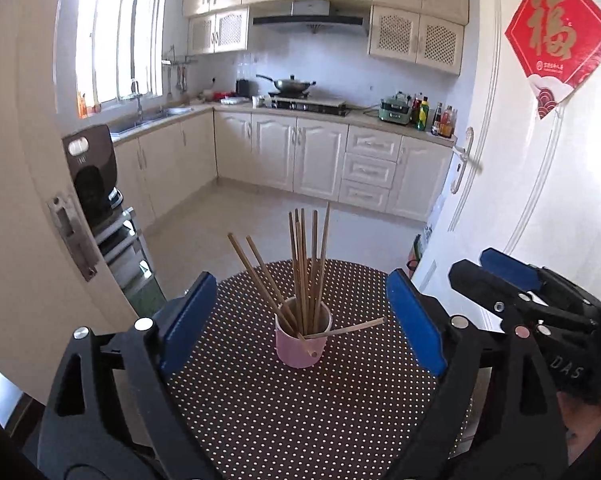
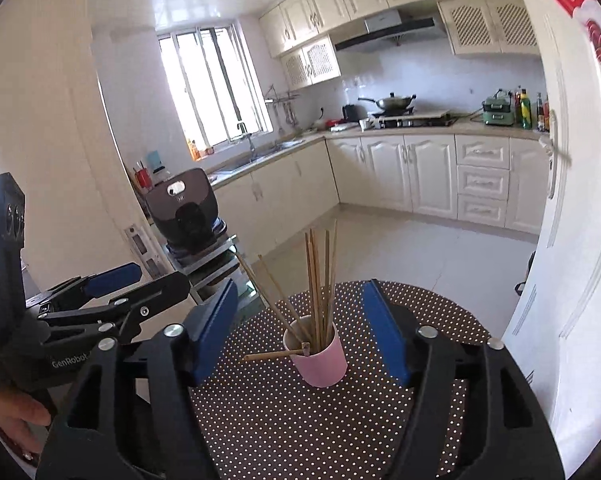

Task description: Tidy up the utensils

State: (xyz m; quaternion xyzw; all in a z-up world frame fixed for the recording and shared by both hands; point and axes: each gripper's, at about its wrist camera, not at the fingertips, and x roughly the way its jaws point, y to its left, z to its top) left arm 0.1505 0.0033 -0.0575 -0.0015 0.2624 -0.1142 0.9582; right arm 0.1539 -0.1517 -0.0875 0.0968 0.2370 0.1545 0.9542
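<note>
Slim wooden chopsticks (image 1: 304,264), smooth pink cylindrical cup (image 1: 302,346), round polka-dot tablecloth (image 1: 300,420)

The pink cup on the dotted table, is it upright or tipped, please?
Upright: the pink cup stands on its base on the table, chopsticks rising from its open mouth.

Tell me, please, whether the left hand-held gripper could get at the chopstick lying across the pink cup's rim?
Probably yes: the left hand-held gripper is open, with the chopstick on the pink cup ahead and nothing between.
</note>
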